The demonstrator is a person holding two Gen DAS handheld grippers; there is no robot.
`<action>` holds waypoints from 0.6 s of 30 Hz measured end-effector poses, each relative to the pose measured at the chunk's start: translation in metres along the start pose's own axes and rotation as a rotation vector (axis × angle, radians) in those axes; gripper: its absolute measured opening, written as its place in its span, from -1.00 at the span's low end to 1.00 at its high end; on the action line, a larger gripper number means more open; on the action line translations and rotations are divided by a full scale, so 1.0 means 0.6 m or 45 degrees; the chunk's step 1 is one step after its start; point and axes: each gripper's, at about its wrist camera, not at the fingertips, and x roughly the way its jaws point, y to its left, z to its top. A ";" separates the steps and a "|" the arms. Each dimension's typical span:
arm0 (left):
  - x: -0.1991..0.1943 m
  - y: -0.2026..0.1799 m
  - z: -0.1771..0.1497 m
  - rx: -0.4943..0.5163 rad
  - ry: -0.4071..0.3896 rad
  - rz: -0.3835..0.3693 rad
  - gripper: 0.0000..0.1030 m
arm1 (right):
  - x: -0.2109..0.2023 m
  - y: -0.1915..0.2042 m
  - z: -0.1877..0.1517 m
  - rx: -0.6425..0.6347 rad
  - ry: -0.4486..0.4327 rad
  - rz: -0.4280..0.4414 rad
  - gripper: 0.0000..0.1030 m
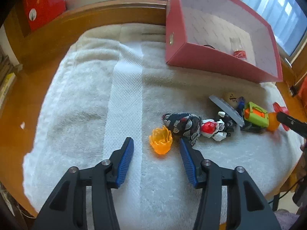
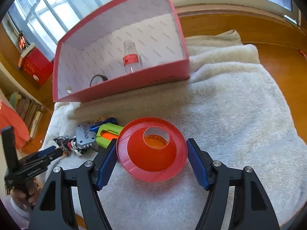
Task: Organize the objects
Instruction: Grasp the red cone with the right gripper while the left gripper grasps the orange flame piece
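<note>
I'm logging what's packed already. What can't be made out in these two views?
- Box contents, left wrist view: near wall hides most of the bottle.
- Black ring, right wrist view: cut off by the front wall.
- Round token, left wrist view: partly behind the grey plate; character too small.

My left wrist camera sits low behind the left claw (image 1: 156, 143), looking forward and down along its fingers across the white towel (image 1: 90, 99) toward the window, with the red box (image 1: 193, 57) at upper right. My right wrist camera sits behind the right claw (image 2: 152, 149), facing the same box (image 2: 122, 84) from the other side, very close to a red funnel (image 2: 151, 149). Both views share the box, the towel (image 2: 230, 99) and the toy pile, including the green toy (image 1: 256, 115) (image 2: 107, 132). Each camera catches the other claw: the right one at the left view's right edge (image 1: 291, 122), the left one at the right view's left edge (image 2: 46, 153).
</note>
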 end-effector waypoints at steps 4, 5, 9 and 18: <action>0.006 -0.002 0.005 0.001 -0.024 -0.047 -0.10 | -0.018 0.003 -0.004 -0.045 -0.020 -0.041 0.39; 0.008 -0.003 0.006 0.006 -0.022 -0.052 -0.10 | -0.021 0.004 -0.006 -0.055 -0.022 -0.048 0.39; 0.013 -0.006 0.007 0.021 -0.022 -0.048 -0.13 | -0.029 0.002 -0.010 -0.063 -0.027 -0.040 0.39; 0.004 -0.007 -0.003 0.056 -0.021 -0.065 -0.53 | -0.029 0.022 -0.002 -0.122 -0.036 -0.022 0.39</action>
